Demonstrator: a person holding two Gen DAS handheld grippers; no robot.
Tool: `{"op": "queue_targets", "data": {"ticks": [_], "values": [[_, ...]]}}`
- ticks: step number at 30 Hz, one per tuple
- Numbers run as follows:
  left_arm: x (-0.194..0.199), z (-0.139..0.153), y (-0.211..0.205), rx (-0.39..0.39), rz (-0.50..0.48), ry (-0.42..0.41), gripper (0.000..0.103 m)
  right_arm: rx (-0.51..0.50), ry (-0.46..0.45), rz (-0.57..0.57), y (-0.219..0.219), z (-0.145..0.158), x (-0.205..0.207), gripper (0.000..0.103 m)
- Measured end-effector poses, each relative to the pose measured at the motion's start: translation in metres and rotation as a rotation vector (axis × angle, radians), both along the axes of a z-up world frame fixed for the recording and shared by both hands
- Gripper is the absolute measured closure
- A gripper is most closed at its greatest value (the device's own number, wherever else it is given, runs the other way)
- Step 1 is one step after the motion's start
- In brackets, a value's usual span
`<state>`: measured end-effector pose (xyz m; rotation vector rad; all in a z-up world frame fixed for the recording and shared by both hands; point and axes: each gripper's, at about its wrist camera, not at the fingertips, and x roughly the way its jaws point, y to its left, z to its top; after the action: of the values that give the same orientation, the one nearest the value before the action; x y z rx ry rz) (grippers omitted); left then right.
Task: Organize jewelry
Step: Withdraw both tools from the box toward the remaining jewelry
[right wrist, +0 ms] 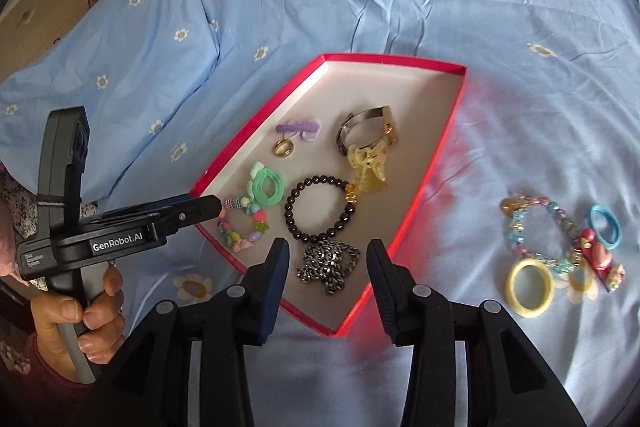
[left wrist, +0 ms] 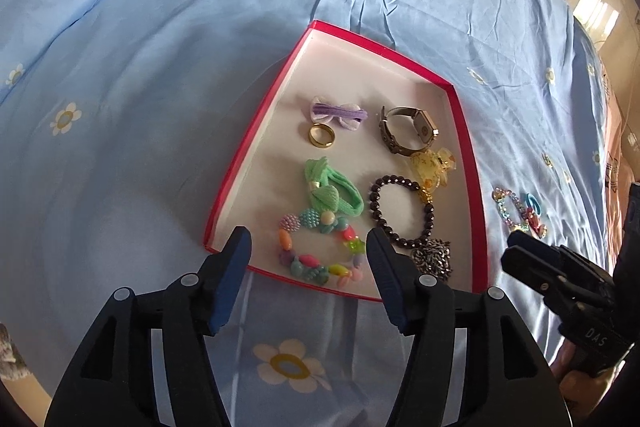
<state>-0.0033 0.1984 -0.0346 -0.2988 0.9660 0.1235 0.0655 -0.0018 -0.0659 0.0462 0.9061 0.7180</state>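
- Jewelry lies mostly inside the red tray, a shallow box with a white floor sitting on your blue flowered bedspread.
- In the tray you have a purple bow clip, a gold ring, a watch, a yellow claw clip, a green fabric tie, a dark bead bracelet, a pastel bead bracelet and a metal chain.
- Your left gripper hovers over the tray's near edge with its jaws apart and nothing pressed between the pads; the pastel bracelet lies in the gap below, partly hidden by the right-hand finger.
- Your right gripper is likewise spread and holds nothing, with the chain lying in the tray between its fingers.
- From the left wrist, the chain is half covered by a finger and reads only as a grey heap.
- Outside the tray, to its right, a sparkly bead bracelet, a blue ring, a yellow hair ring and a red piece lie tangled together; the red one is possibly a clip.
- Your hand on the left handle is cut off at the frame edge.
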Motion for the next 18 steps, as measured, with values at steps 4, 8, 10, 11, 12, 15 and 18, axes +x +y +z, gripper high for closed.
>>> {"op": "queue_targets", "data": {"ticks": [4, 8, 10, 11, 12, 15, 18], "values": [[-0.003, 0.002, -0.014, -0.005, -0.025, 0.0, 0.042, 0.015, -0.024, -0.041, -0.025, 0.009, -0.008, 0.058], [-0.001, 0.005, -0.032, -0.002, -0.066, 0.0, 0.041, 0.012, -0.036, -0.094, -0.052, 0.014, -0.014, 0.058], [0.001, 0.007, -0.042, -0.001, -0.089, -0.001, 0.04, 0.008, -0.038, -0.123, -0.067, 0.014, -0.016, 0.058], [0.001, 0.007, -0.047, -0.001, -0.1, -0.002, 0.039, 0.005, -0.038, -0.136, -0.074, 0.014, -0.016, 0.058], [0.002, 0.009, -0.054, 0.0, -0.115, -0.004, 0.039, 0.003, -0.038, -0.15, -0.083, 0.014, -0.017, 0.058], [0.004, 0.011, -0.07, 0.007, -0.15, -0.007, 0.039, -0.002, -0.034, -0.196, -0.106, 0.012, -0.018, 0.058], [0.008, 0.013, -0.086, 0.009, -0.184, -0.006, 0.039, 0.0, -0.028, -0.232, -0.125, 0.009, -0.02, 0.058]]}}
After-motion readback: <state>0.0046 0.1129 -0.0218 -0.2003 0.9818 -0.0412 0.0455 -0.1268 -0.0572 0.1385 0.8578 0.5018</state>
